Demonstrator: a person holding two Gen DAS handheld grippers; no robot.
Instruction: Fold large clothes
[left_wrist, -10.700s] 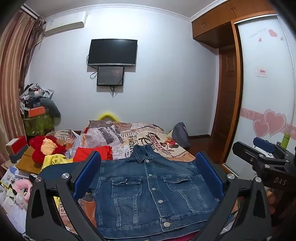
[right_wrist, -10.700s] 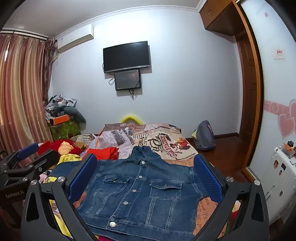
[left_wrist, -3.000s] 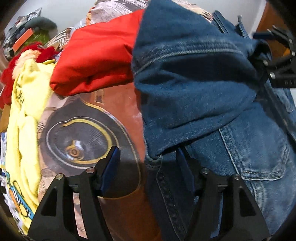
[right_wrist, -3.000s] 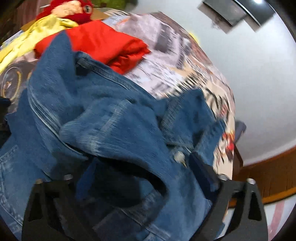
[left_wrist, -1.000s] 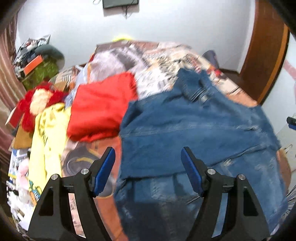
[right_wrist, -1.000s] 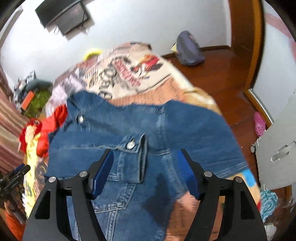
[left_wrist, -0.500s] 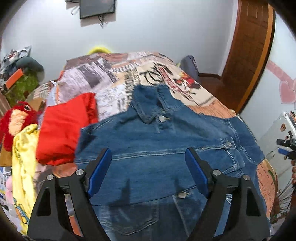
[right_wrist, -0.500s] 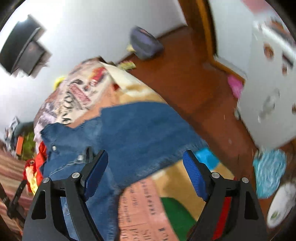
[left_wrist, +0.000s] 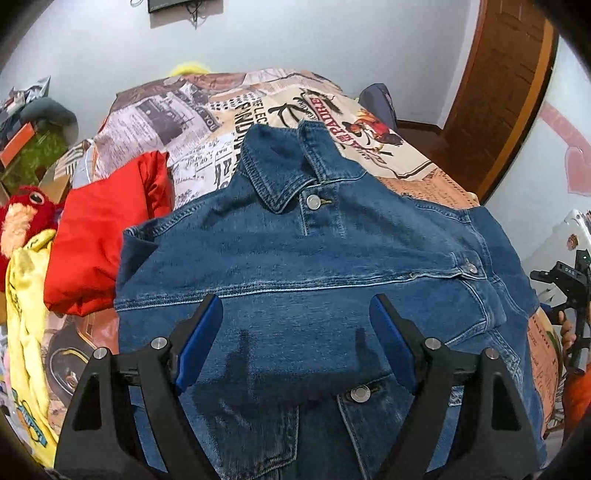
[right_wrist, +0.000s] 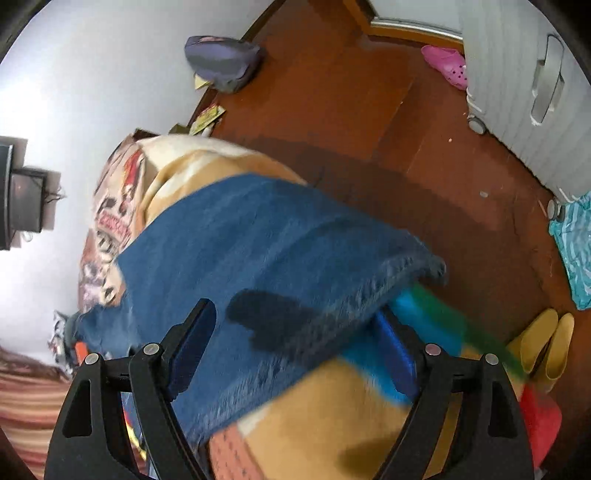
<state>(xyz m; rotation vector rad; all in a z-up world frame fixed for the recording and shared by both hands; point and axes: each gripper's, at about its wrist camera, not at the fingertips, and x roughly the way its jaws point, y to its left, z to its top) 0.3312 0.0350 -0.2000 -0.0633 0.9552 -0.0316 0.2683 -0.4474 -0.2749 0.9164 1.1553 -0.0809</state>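
Observation:
A blue denim jacket (left_wrist: 314, 258) lies front-up on the printed bedspread (left_wrist: 221, 107), collar at the far end and its left sleeve folded across the chest. My left gripper (left_wrist: 295, 328) hovers open and empty above the jacket's middle. In the right wrist view, the jacket's right sleeve (right_wrist: 258, 251) hangs over the bed's right edge. My right gripper (right_wrist: 295, 343) is open around the sleeve's cuff end, one finger on each side. The right gripper also shows at the right edge of the left wrist view (left_wrist: 570, 291).
A folded red garment (left_wrist: 99, 229), a yellow garment (left_wrist: 26, 332) and a red plush toy (left_wrist: 22, 214) lie left of the jacket. Right of the bed are wooden floor (right_wrist: 369, 92), a grey bag (right_wrist: 221, 62), a white suitcase (right_wrist: 524, 92), a pink clog and yellow boots (right_wrist: 546, 347).
The left sleeve was folded over the jacket and released. My left gripper rose and centred over the jacket. My right gripper swung to the bed's right edge and down onto the hanging sleeve.

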